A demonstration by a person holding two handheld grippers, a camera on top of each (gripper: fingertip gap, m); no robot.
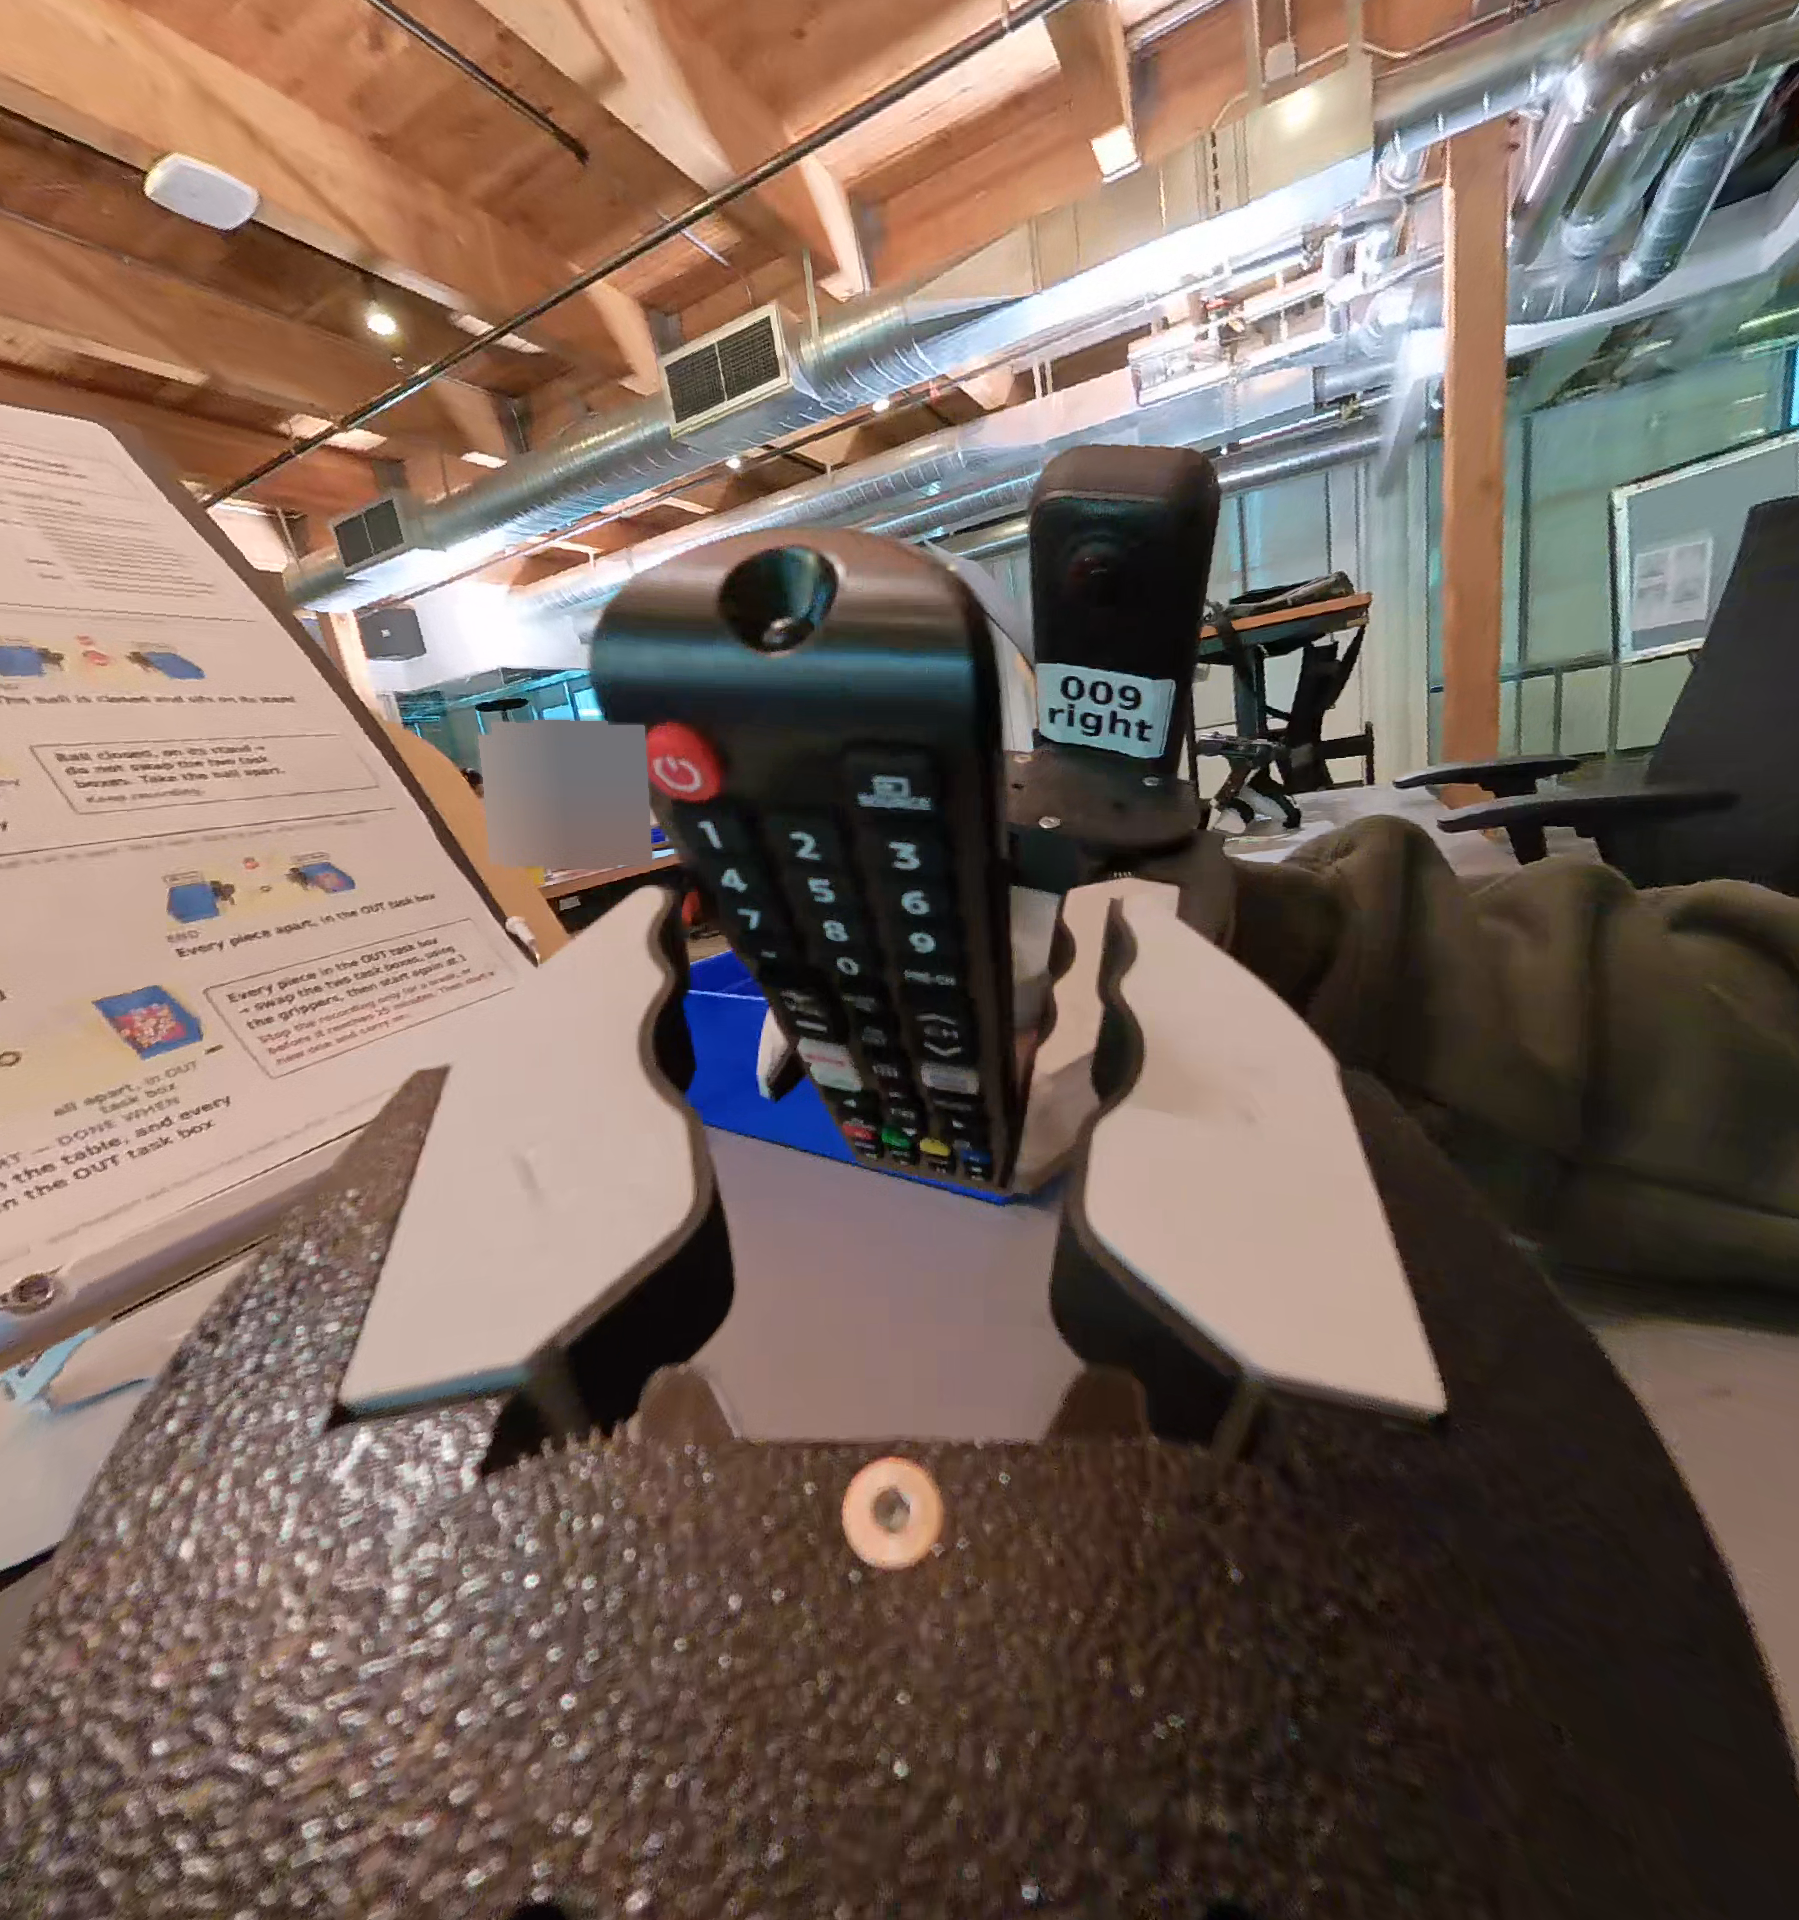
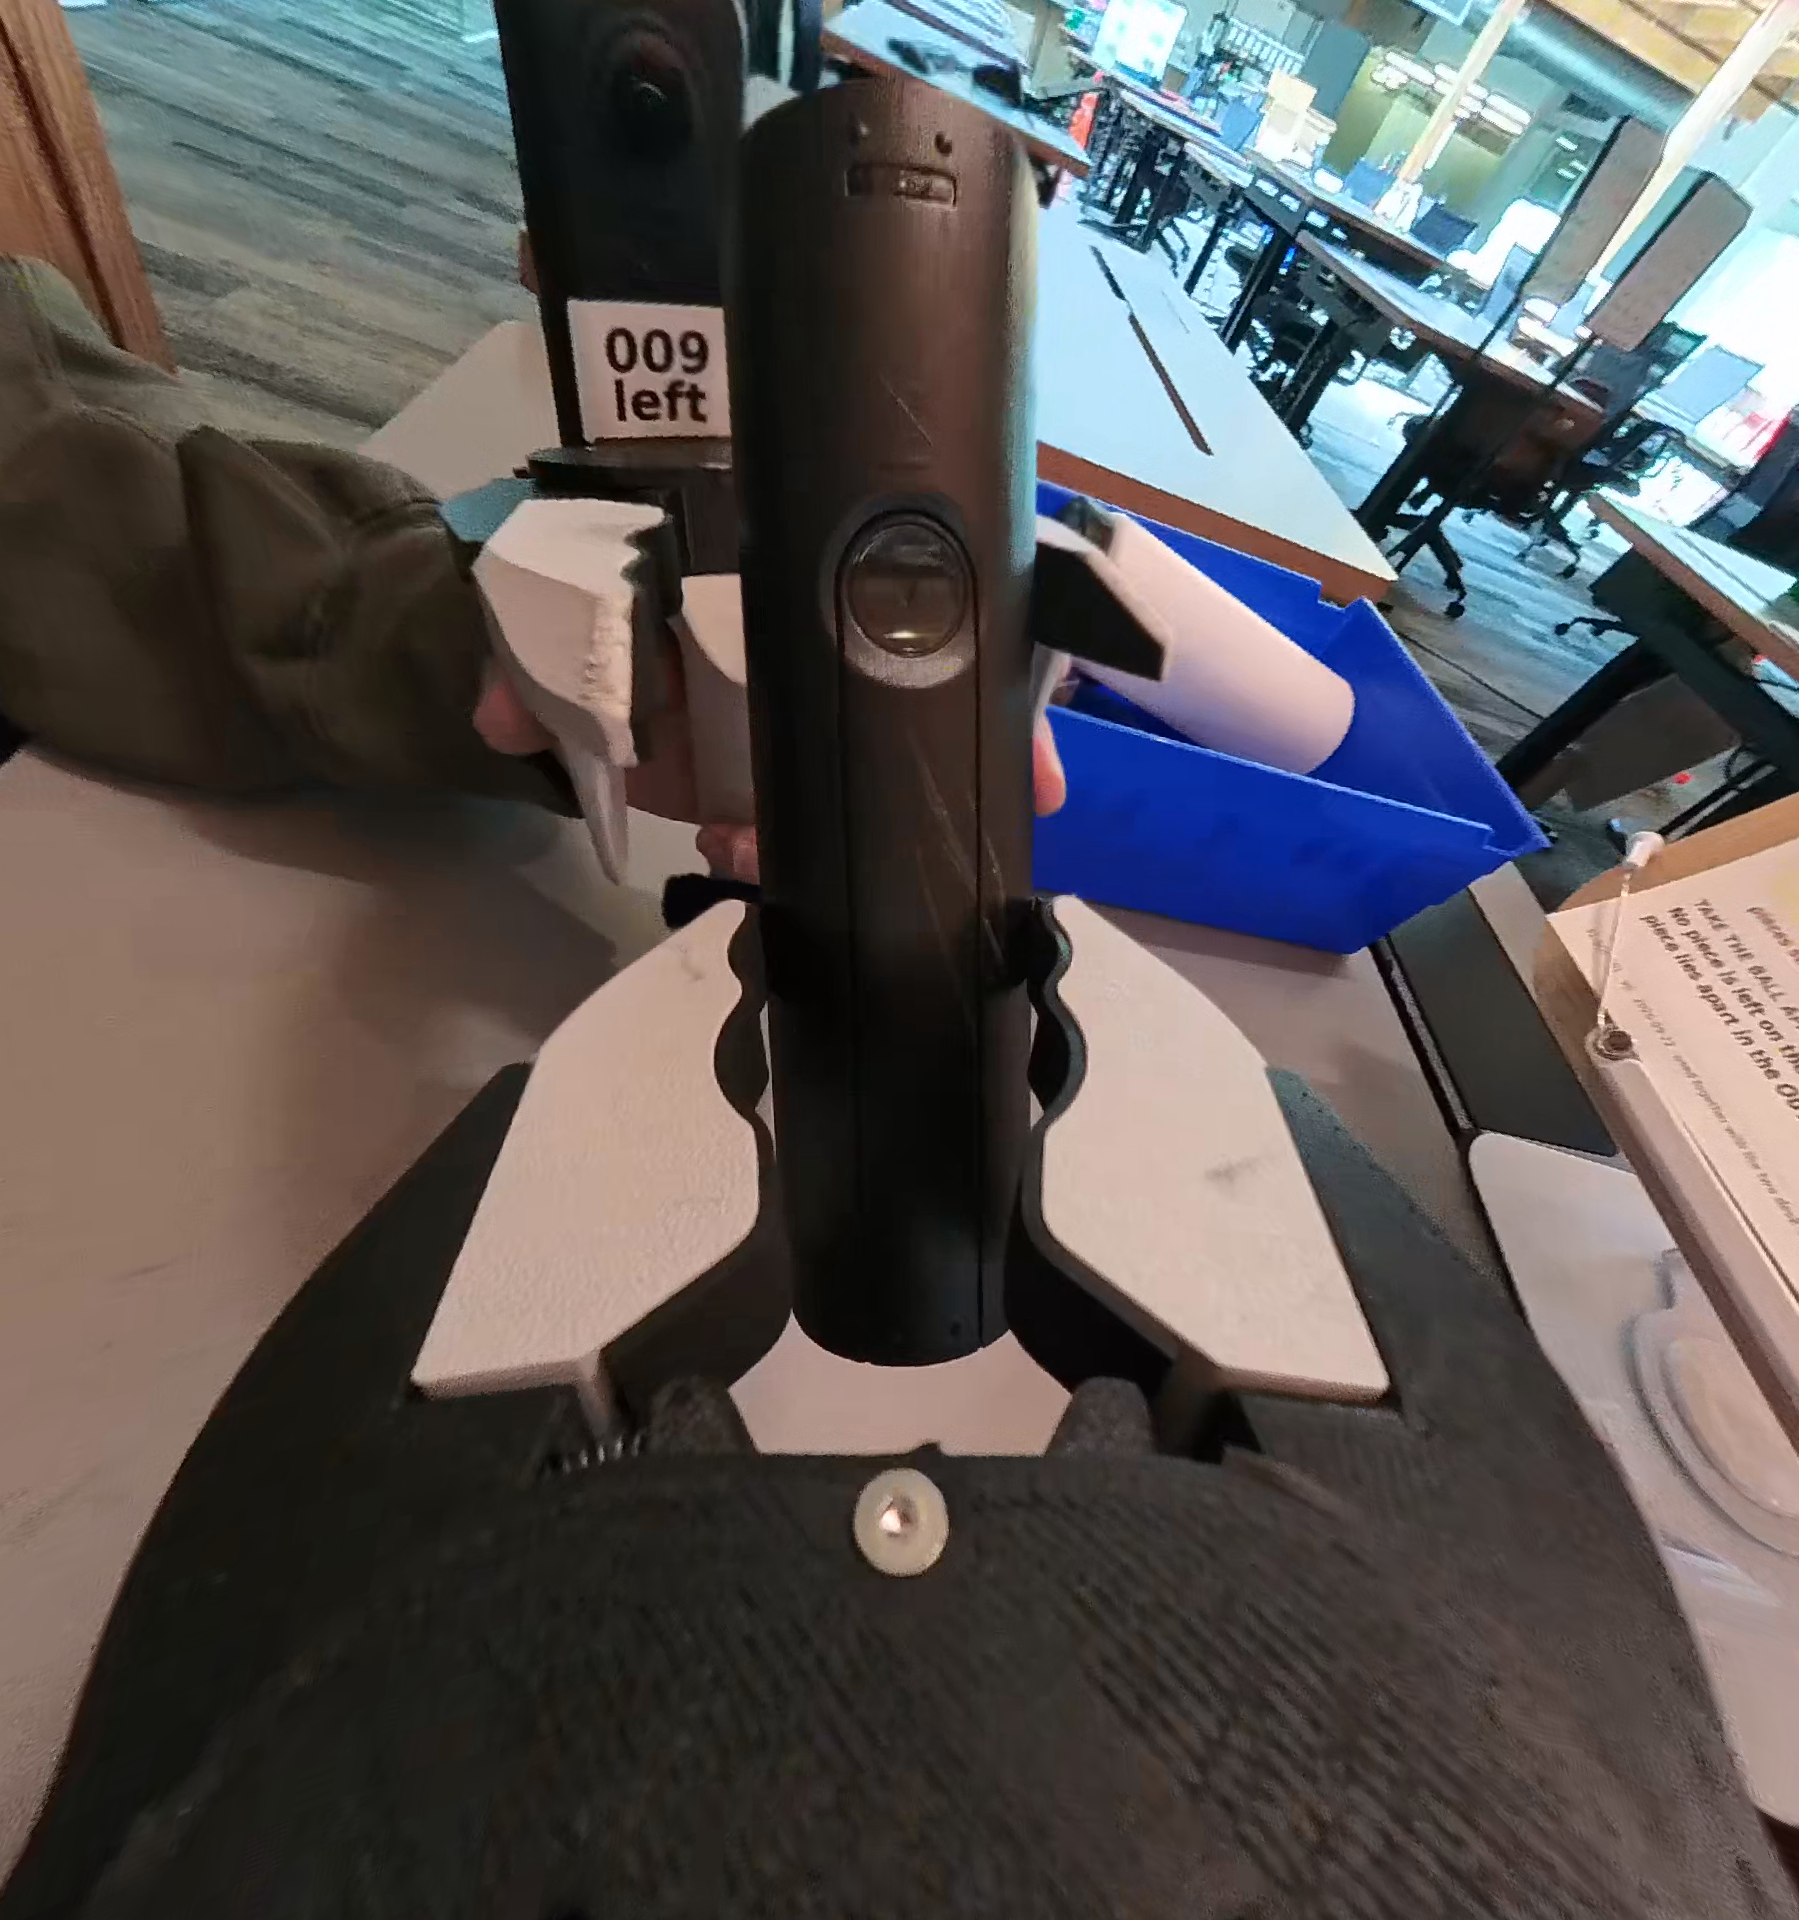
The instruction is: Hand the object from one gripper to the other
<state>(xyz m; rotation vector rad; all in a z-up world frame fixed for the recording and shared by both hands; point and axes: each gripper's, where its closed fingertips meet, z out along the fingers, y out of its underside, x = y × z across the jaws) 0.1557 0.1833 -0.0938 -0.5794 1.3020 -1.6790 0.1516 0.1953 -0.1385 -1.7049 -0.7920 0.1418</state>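
Grey table (image 2: 199,1039) below; your right gripper (image 2: 900,997) clamps the remote (image 2: 884,727) at frame centre. Left gripper (image 1: 879,1039) fingers stand wide: close squarely before releasing.

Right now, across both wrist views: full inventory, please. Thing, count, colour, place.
remote control: 1, black, upright, gripped low by the right gripper
bin: 1, blue, on the table behind the remote
instruction sheet: 1, white, on a tilted board beside the bin
office chair: 1, black, beyond the table
table: 1, grey, under everything
sleeve: olive, on the arm behind the right gripper
right gripper: shut on the remote's lower part
left gripper: open, fingers either side of the remote
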